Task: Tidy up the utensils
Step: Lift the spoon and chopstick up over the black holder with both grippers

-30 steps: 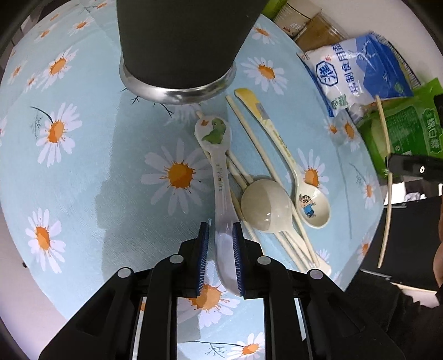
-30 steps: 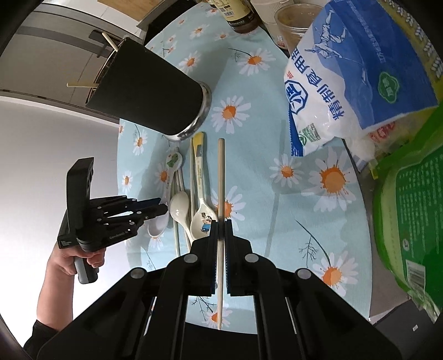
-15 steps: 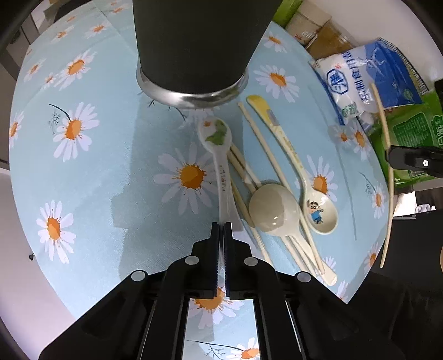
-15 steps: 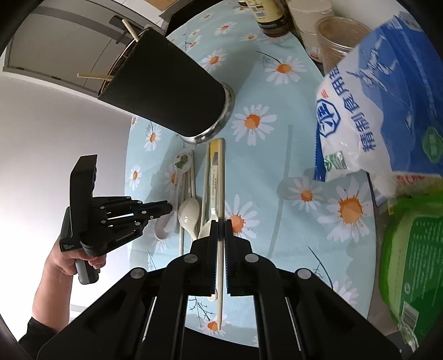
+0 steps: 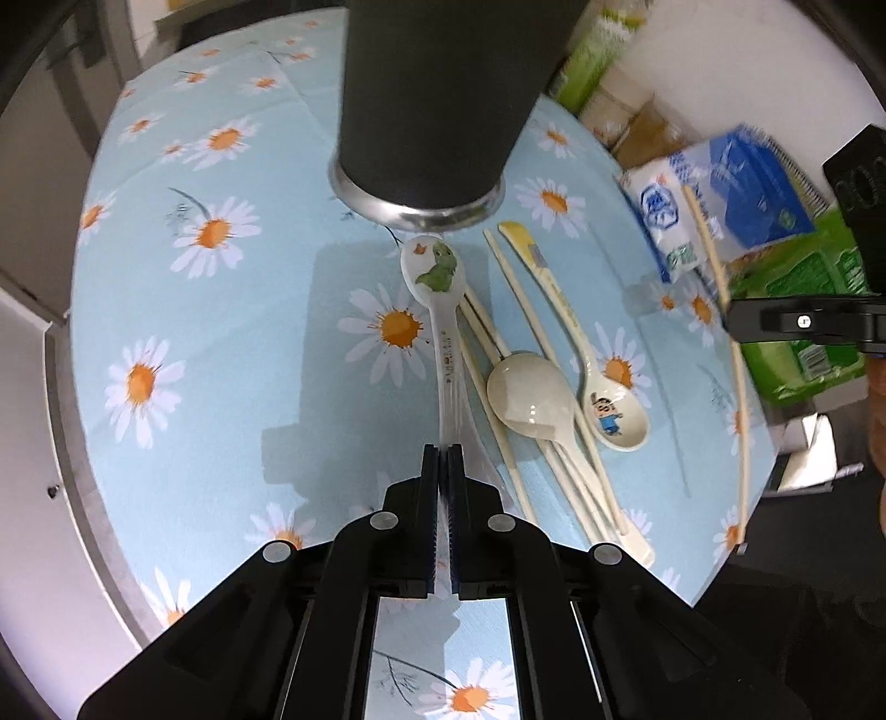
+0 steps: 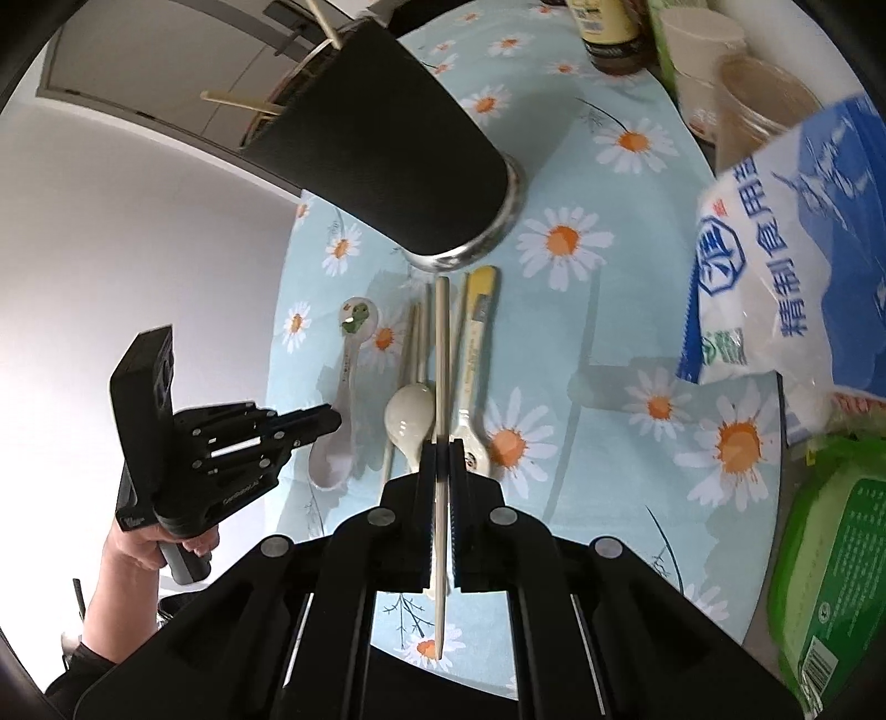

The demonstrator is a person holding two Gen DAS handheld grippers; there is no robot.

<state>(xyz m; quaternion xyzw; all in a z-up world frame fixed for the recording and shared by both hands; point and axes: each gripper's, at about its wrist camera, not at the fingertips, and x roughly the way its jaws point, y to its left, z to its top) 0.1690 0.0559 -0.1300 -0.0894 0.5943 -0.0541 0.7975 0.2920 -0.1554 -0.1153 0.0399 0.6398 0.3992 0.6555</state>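
A tall black utensil holder stands on the daisy tablecloth, with chopsticks sticking out of its top in the right wrist view. My left gripper is shut on the bowl end of the white dinosaur spoon, whose decorated handle points at the holder. My right gripper is shut on a single chopstick held above the table; it also shows in the left wrist view. A plain cream spoon, a cartoon spoon and loose chopsticks lie beside the dinosaur spoon.
A blue and white salt bag and a green package lie at the table's right edge. A dark bottle and paper cups stand at the back. The tablecloth has its edge close to the left.
My left gripper shut on the dinosaur spoon's bowl and drew back a little with it. My right gripper carried its chopstick toward the black holder.
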